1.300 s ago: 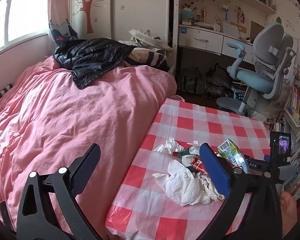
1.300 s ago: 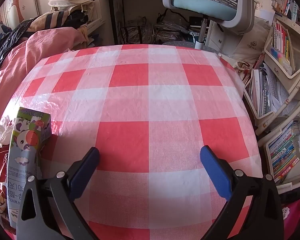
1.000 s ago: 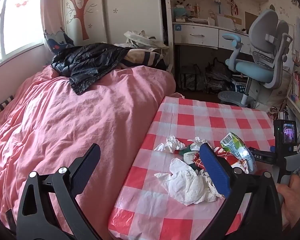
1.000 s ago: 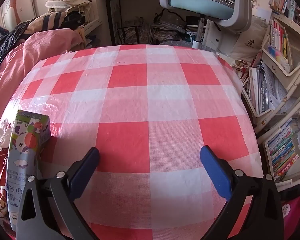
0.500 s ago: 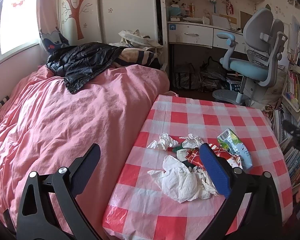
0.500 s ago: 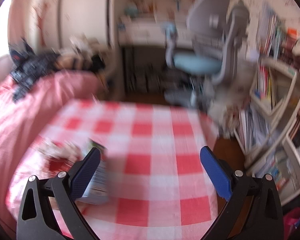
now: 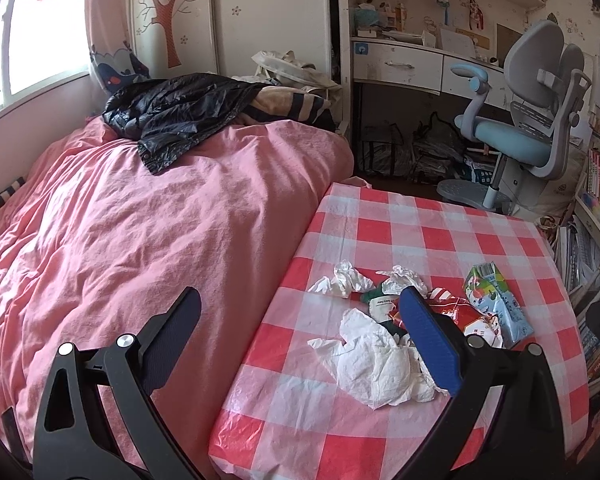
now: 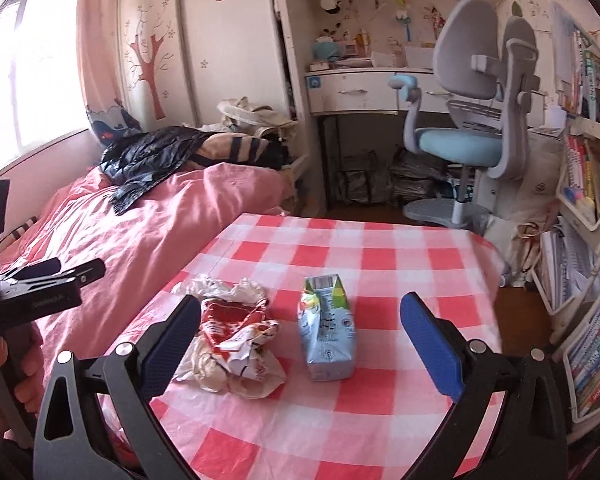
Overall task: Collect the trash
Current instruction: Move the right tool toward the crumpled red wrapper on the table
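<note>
Trash lies on a red-and-white checked table (image 7: 452,236) (image 8: 380,264). There is a light blue drink carton (image 7: 494,304) (image 8: 328,336), a crumpled red-and-white wrapper (image 7: 466,316) (image 8: 240,340), a large crumpled white tissue (image 7: 376,364) and smaller tissues (image 7: 344,280) (image 8: 220,286). My left gripper (image 7: 300,344) is open and empty, above the table's left edge and the bed. My right gripper (image 8: 300,336) is open and empty, held above the carton and wrapper.
A bed with a pink quilt (image 7: 140,220) borders the table's left side, with a black jacket (image 7: 172,108) on it. A grey-and-blue desk chair (image 7: 528,144) (image 8: 472,136) stands beyond the table. Shelves of books (image 8: 588,320) line the right.
My right gripper has pulled back and up from close over the tablecloth, so the trash pile now lies between its fingers. My left gripper drifted back slightly. Both stayed open.
</note>
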`<action>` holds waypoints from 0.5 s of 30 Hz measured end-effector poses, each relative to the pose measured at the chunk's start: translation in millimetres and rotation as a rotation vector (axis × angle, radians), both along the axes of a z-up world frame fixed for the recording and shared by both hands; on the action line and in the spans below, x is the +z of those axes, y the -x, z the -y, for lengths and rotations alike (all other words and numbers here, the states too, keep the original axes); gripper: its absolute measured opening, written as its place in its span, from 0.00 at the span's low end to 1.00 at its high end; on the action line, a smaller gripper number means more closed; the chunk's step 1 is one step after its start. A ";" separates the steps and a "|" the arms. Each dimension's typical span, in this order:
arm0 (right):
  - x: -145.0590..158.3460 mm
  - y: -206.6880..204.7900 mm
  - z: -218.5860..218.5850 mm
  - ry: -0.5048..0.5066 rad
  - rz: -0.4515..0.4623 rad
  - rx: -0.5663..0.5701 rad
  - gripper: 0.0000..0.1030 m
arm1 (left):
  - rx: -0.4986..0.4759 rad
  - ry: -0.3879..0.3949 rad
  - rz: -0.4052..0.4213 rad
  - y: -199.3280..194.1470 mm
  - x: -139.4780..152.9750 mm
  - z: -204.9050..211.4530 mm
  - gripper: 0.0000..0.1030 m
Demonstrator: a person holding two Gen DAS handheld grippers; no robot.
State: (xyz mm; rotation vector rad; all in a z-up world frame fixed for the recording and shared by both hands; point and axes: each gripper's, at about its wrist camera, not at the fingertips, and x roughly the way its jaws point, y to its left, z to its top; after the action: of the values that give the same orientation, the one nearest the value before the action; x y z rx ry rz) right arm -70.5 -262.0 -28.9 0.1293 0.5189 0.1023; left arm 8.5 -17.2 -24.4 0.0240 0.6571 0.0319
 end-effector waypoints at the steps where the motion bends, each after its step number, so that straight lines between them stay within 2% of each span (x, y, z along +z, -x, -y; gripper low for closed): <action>1: -0.4 0.3 -2.8 0.003 0.001 0.012 0.93 | 0.004 0.001 -0.004 -0.9 -0.7 -0.6 0.93; 6: 4.8 3.8 -3.3 0.004 0.024 0.028 0.93 | 0.015 -0.014 -0.026 -2.9 -5.7 0.0 0.93; 15: 3.7 2.5 -8.9 0.007 0.026 0.042 0.93 | -0.004 -0.011 -0.014 1.2 -2.5 3.8 0.93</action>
State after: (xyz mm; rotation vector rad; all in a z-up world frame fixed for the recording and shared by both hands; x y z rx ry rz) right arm -72.9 -253.1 -25.2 0.1105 0.4956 0.1428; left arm 7.3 -21.0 -26.9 0.0364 0.6705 0.0312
